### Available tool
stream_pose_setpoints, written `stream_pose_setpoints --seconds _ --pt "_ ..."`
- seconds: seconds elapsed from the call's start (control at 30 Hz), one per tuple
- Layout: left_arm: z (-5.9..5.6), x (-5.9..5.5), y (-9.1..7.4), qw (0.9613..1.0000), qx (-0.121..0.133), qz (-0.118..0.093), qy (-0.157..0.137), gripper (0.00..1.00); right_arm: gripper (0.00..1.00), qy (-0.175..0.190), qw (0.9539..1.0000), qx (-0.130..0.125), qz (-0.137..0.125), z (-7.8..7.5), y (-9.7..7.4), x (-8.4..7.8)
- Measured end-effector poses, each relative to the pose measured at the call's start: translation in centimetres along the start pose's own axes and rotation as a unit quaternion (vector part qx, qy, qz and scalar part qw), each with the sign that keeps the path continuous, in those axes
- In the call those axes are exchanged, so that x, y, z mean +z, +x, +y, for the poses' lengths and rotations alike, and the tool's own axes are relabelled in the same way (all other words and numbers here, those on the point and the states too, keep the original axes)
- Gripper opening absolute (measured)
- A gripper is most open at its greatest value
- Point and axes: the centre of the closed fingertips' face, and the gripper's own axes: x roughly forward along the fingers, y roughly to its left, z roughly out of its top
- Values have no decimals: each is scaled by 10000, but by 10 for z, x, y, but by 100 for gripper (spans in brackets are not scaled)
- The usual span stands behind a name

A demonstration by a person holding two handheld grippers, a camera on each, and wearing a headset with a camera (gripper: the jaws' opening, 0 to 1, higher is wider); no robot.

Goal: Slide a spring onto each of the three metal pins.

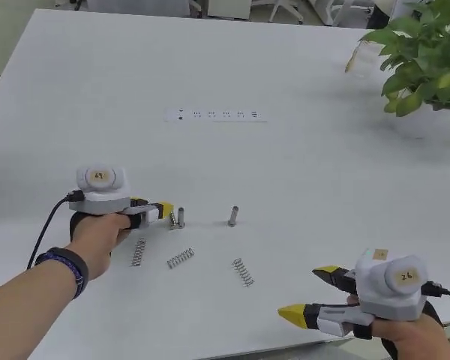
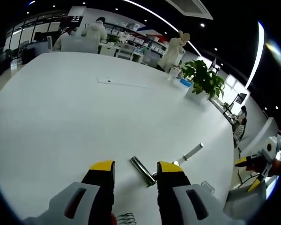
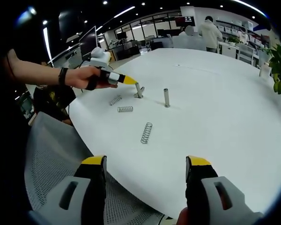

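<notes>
Three springs lie flat on the table [image 1: 300,172], none on a pin. The left spring [image 1: 139,251] is on the person's side of the left pin [image 1: 181,217] and slightly left of it, with its axis running away from the person. The middle spring [image 1: 180,258] lies slantwise, directly on the person's side of that pin. The right spring [image 1: 243,271] is right of it and nearer the person. The left pin stands upright, and the right pin [image 1: 232,216] stands upright level with it, apart to its right. A small piece touches the left pin's left side; whether it is the third pin cannot be told. The left gripper [image 1: 163,211] sits just left of the left pin, jaws apart, with the pin between the tips and not clamped. The right gripper [image 1: 309,292] is well apart to the right at the near table edge, jaws wide and empty. It is judged the nearer to the right spring, whose axis points roughly toward it, with nothing between. The power strip [image 1: 216,115] lies well beyond the left pin, and the plant [image 1: 427,52] far beyond to the right.
</notes>
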Motion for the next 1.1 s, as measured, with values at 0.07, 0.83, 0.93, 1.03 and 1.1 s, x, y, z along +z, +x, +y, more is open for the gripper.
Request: stream_pose_setpoints --seconds 0.07,0.83,0.93,1.03,1.1 --pt "1 -1 2 10000 8 19 -28 29 67 -7 10000 2 -15 0 1 1" --pt "-2 -11 26 9995 91 268 -109 18 68 -99 9999 8 -93 3 0 9" --pt "-3 -10 28 9994 108 314 17 18 68 -85 9999 -6 -94 3 -1 9" --pt "-4 -10 30 9989 132 393 241 18 68 -81 9999 -14 -83 3 -2 8" --pt "-4 -10 31 9980 151 445 412 18 68 -73 9999 -17 -82 2 -2 8"
